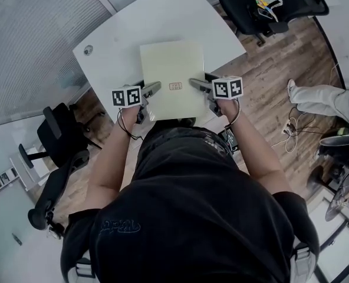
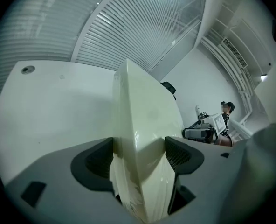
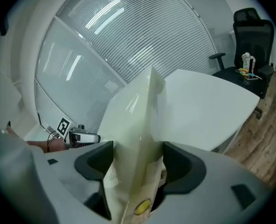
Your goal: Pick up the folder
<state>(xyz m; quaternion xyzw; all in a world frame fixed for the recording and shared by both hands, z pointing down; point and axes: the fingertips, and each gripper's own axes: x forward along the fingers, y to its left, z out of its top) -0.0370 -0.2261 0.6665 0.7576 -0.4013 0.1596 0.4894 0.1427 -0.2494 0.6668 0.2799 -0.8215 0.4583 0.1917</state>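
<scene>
Folder (image 1: 172, 69) label print too small; bystander (image 1: 319, 98) cut off.

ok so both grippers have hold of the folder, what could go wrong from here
1. The left gripper and right gripper pinch the folder only at its near side edges; the far end over the table is unsupported and may sag or slip.
2. Loose sheets show at the clamped edge; tilting could let them slide out.
3. The folder bows at the jaws, so moving the grippers closer together could crease it.
</scene>
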